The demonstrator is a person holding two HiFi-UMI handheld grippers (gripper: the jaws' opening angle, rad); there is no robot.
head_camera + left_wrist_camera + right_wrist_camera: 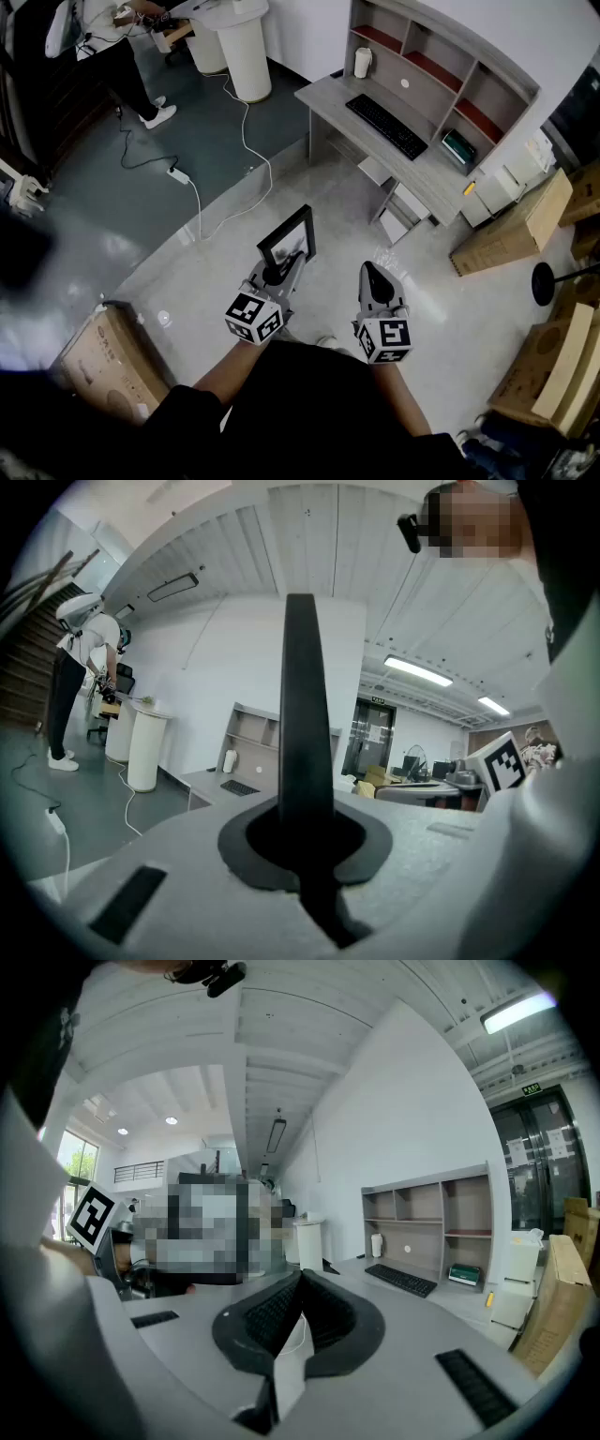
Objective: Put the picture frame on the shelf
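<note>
Holding the picture frame [288, 239] in the left gripper [281, 270], well short of the shelf [441, 70].

The left gripper's jaws are pinched narrow on the frame's lower edge. In its own view the frame rises from between them as a dark upright bar, seen edge-on, so its long axis stands roughly vertical. The right gripper [372, 274] rides just beside the left with its jaws together on nothing. The shelf sits on the counter [323, 98], behind a keyboard [386, 125]. From the shelf, the frame is well apart across open floor, toward the person and to the left in the head view. The coming move looks like a forward carry slanting right, and the left gripper does the placing even though the right one is slightly nearer the shelf.
</note>
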